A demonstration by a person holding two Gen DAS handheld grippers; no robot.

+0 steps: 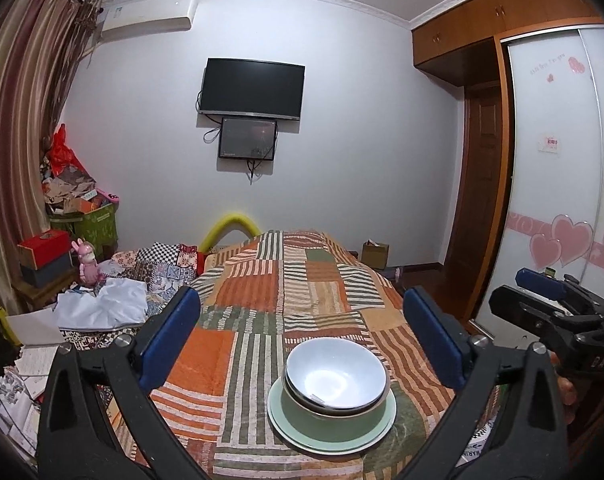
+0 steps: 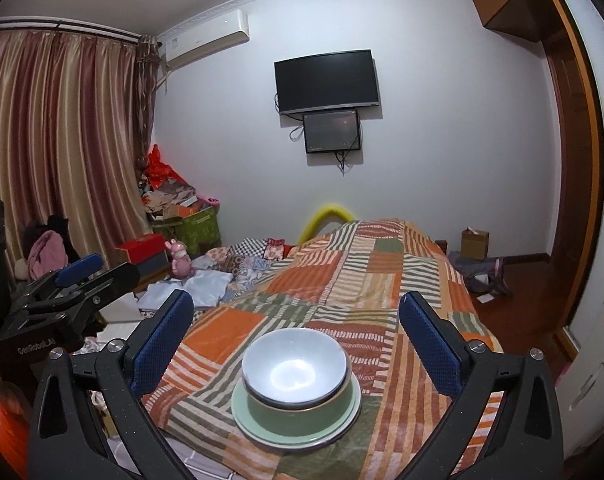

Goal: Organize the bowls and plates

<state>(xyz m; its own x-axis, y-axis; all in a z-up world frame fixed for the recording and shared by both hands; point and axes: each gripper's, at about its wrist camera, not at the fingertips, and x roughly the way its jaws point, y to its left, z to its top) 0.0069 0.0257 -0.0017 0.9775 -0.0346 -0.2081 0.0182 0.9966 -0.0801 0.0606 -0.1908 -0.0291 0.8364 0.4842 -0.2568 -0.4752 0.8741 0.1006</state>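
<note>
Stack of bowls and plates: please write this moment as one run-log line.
stack: white bowl in green bowl on plates, on bedspread | left tool: open, empty | right tool: open, empty

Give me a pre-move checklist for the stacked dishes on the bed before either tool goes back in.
1. Left tool empty, jaws wide open: ok.
2. Right tool empty, jaws wide open: ok.
3. White ceramic bowl nested in the green ceramic bowl: ok, though it sits slightly off-centre.
4. Green bowl resting on the pale green round plates: ok.
5. How many plates are in the stack: cannot tell; the rims overlap.
6. Patchwork striped bedspread as a firm, flat base: cannot tell; it is soft fabric, so the stack may tip if nudged.
</note>
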